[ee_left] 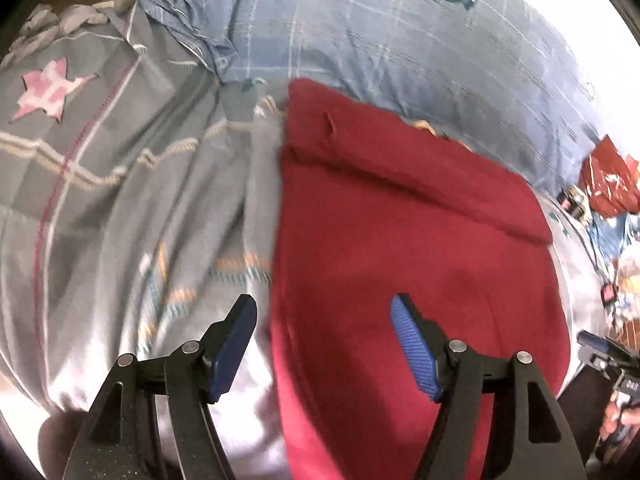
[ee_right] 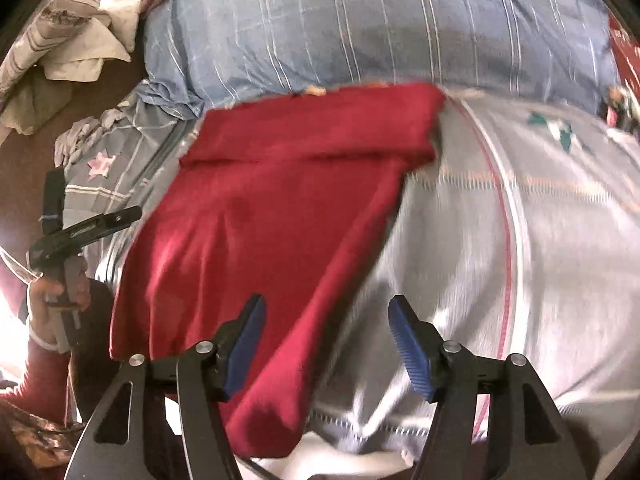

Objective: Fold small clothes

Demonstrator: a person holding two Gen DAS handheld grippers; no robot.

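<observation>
Soft matt red cloth garment point(ee_left: 400, 248) is lying ahead of the fingers point(ee_left: 416, 352), whose ribbed blue pads are looking rubbery; grey bedsheet point(ee_right: 540, 260) beneath is gleaming faintly, smooth.

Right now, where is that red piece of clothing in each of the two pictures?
Left wrist view: the red garment fills the center and lower right, under the open left tongs.
Right wrist view: the red garment spreads from center to lower left, beside the open right tongs.
Shared landmark: the blue plaid pillow just beyond its folded top edge.
</observation>
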